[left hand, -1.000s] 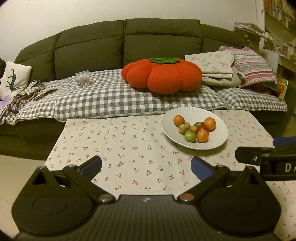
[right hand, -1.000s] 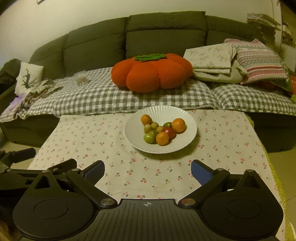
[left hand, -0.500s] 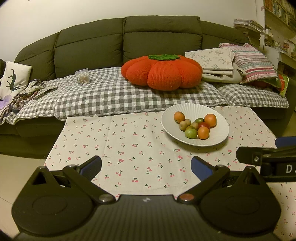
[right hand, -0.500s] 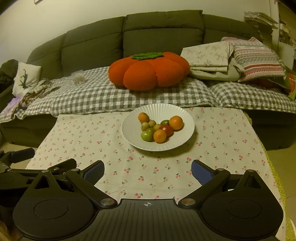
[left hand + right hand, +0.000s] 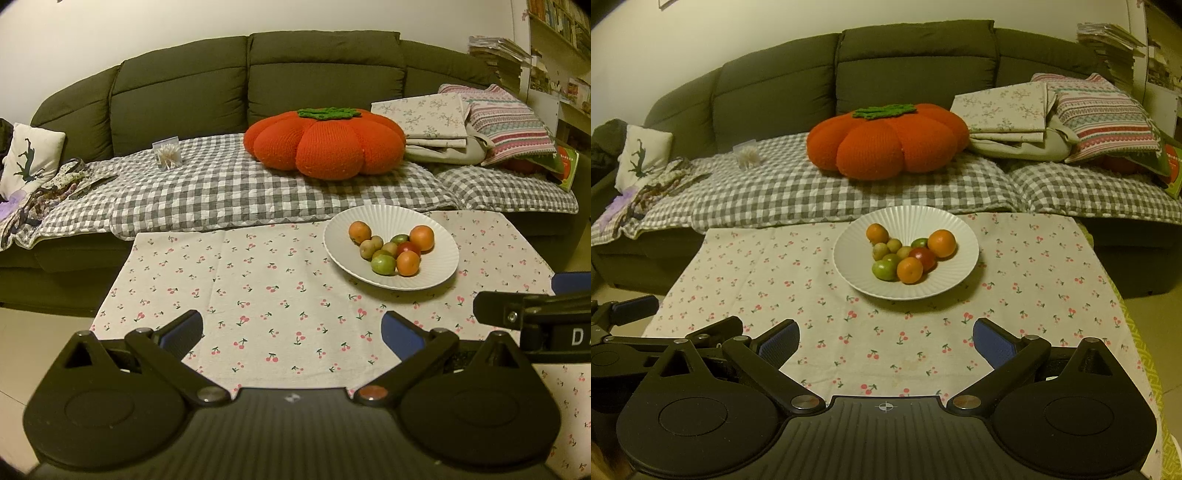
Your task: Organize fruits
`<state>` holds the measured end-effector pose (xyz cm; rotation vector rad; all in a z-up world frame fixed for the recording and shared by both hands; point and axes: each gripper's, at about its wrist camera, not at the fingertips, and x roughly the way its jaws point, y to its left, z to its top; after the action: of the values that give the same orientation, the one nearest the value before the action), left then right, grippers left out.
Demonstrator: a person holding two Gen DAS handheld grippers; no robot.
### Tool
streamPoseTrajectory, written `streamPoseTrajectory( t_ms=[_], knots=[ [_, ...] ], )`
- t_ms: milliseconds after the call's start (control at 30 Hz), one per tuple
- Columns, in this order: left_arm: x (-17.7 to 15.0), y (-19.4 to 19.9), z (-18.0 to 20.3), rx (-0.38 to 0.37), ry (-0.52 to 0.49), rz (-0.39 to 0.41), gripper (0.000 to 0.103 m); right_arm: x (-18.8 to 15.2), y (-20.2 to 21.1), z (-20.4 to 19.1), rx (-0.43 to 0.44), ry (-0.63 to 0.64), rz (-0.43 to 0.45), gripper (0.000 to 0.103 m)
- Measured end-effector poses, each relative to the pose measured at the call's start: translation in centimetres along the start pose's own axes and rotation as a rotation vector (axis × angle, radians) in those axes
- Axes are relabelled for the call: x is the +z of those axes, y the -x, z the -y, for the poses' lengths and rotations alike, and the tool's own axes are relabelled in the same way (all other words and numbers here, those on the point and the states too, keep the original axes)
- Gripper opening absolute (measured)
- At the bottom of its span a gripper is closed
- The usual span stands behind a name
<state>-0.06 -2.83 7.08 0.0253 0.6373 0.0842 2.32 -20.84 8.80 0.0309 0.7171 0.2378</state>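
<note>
Both grippers have eased back slightly; the plate of fruits sits beyond spread, empty fingers.

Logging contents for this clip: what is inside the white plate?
The white plate holds three orange fruits, one red fruit, green ones and small yellowish ones. Anything beneath the pile is hidden.

From my grippers, bare cherry-print tablecloth lies open up to the white plate. Behind the plate, the sofa edge and an orange pumpkin cushion block passage.
</note>
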Motion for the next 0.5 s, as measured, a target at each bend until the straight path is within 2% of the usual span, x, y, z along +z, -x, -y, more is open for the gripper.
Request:
streamPoseTrajectory(
  t_ms=[500],
  knots=[
    [-0.04, 0.14, -0.07, 0.004, 0.003, -0.004, 0.102, -0.16, 0.05, 0.02, 0.006, 0.001, 0.003, 0.101]
  ],
)
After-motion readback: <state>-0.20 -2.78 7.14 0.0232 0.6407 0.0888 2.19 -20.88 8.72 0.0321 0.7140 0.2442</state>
